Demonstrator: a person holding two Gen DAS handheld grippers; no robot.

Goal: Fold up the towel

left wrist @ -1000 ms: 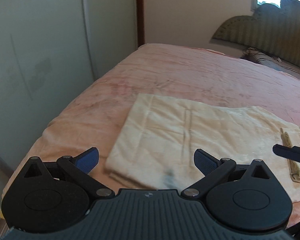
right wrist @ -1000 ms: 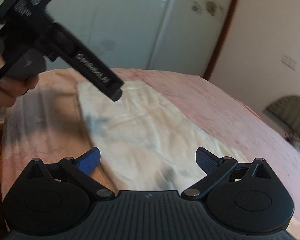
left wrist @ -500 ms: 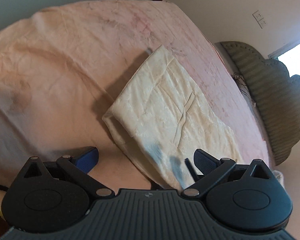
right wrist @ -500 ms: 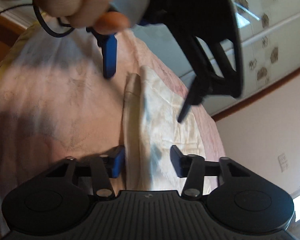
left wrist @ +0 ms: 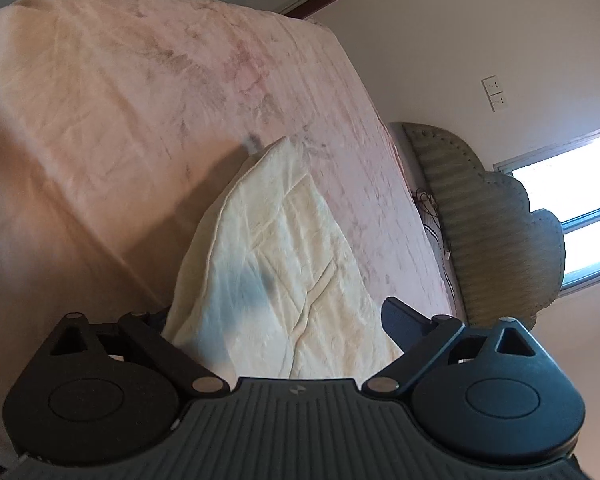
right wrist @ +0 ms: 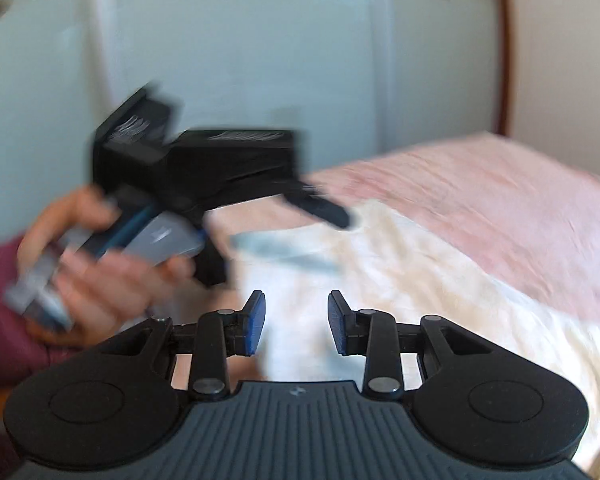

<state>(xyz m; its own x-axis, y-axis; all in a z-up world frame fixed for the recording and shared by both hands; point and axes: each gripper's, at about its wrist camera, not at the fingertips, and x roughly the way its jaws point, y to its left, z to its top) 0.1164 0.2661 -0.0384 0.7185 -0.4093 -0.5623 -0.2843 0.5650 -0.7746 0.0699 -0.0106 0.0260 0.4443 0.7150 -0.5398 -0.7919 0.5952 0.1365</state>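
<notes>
A cream folded towel [left wrist: 284, 248] lies on the pink bedspread [left wrist: 100, 128]. My left gripper [left wrist: 276, 320] straddles the towel's near end, which rises between its wide jaws. They are closing; the right finger [left wrist: 400, 316] shows and the left one is hidden behind the cloth. In the right wrist view the towel [right wrist: 400, 280] fills the gap of my right gripper [right wrist: 296, 320], whose blue-padded jaws are narrow and still closing, without visibly pinching it. The left gripper [right wrist: 312, 232] appears there blurred, held by a hand [right wrist: 100, 264] over the towel's far edge.
Pale wardrobe doors [right wrist: 260, 60] stand behind the bed. A padded headboard [left wrist: 500, 232], a window [left wrist: 580, 216] and wall sockets [left wrist: 496, 92] are at the right. A maroon sleeve [right wrist: 0, 300] sits at the left. The bedspread [right wrist: 500, 184] extends beyond the towel.
The left gripper rolled and dropped in onto the towel's end, which now stands between its fingers. The right gripper's jaws went from wide to narrow over the towel's edge.
</notes>
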